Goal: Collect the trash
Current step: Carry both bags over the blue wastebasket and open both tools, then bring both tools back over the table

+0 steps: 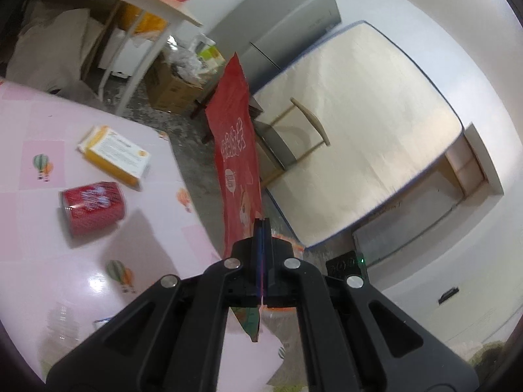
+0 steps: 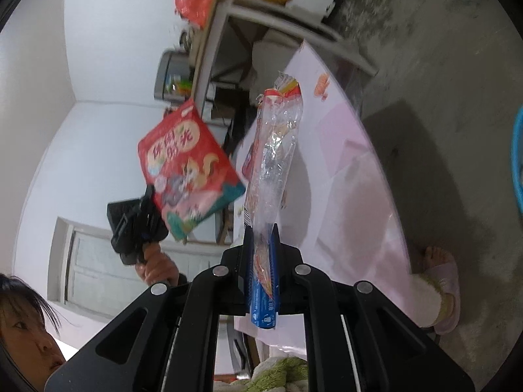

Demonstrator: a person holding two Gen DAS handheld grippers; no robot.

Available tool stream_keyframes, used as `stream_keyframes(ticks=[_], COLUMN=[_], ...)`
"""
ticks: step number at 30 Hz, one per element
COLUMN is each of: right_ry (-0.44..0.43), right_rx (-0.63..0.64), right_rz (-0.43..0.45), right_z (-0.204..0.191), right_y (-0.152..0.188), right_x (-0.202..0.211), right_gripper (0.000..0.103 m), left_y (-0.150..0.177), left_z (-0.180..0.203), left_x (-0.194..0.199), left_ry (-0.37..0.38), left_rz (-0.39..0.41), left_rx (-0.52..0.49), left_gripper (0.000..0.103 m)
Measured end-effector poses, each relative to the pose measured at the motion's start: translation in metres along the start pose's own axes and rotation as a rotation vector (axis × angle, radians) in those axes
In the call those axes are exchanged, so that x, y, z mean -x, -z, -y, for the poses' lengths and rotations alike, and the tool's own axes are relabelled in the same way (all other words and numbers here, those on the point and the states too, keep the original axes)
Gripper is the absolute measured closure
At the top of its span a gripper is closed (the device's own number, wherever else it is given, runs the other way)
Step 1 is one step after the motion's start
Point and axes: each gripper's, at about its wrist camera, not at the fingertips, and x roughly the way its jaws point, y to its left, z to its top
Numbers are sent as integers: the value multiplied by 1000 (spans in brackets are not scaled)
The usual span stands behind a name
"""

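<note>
My left hand-held gripper [image 1: 262, 225] pinches a red snack bag [image 1: 237, 150], lifted clear of the pink surface [image 1: 39, 228]. My right hand-held gripper [image 2: 261, 232] clamps a clear plastic wrapper [image 2: 273, 150], also raised. Two pieces are collected, I judge; a red can [image 1: 93, 207] and a yellow-and-white carton [image 1: 114, 155] lie close together on the surface, not yet picked up.

Pink table [image 1: 39, 235]: can [image 1: 92, 206], probably carton [image 1: 114, 154].
</note>
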Motion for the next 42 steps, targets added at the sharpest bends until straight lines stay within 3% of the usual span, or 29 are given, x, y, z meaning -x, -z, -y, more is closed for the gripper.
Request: stream_keyframes(ticks=[6, 12, 15, 24, 30, 31, 32, 33, 34, 36, 38, 42], right_ry=[42, 207, 321, 587, 675, 682, 696, 717, 756, 803, 855, 861], right_rx=[-37, -116, -160, -248, -294, -299, -303, -306, -328, -367, -415, -455], right_rz=[135, 263, 310, 326, 286, 285, 288, 288, 280, 262, 250, 265], right_z=[25, 64, 89, 160, 214, 225, 237, 247, 268, 302, 327, 345], right_y=[7, 23, 31, 24, 5, 1, -4, -5, -9, -17, -13, 3], right_x=[63, 124, 148, 170, 157, 154, 153, 153, 151, 147, 149, 156], right_gripper=[94, 94, 94, 94, 93, 92, 92, 86, 70, 49, 49, 49], left_y=[20, 53, 67, 135, 161, 166, 168, 172, 175, 176, 176, 168], left_z=[45, 75, 83, 100, 97, 90, 84, 80, 72, 59, 55, 61], left_x=[-52, -149, -198, -341, -402, -412, -421, -427, -430, -429, -421, -396], left_ry=[-8, 12, -36, -174, -224, -234, -251, -277, -339, -397, -387, -388], left_rz=[-104, -270, -350, -581, -635, -630, -629, -622, -608, -606, -607, -580], left_rx=[-65, -75, -96, -174, -143, -120, -99, -89, -74, -41, -12, -47], left_gripper=[103, 103, 103, 103, 103, 99, 81, 56, 51, 51, 51, 50])
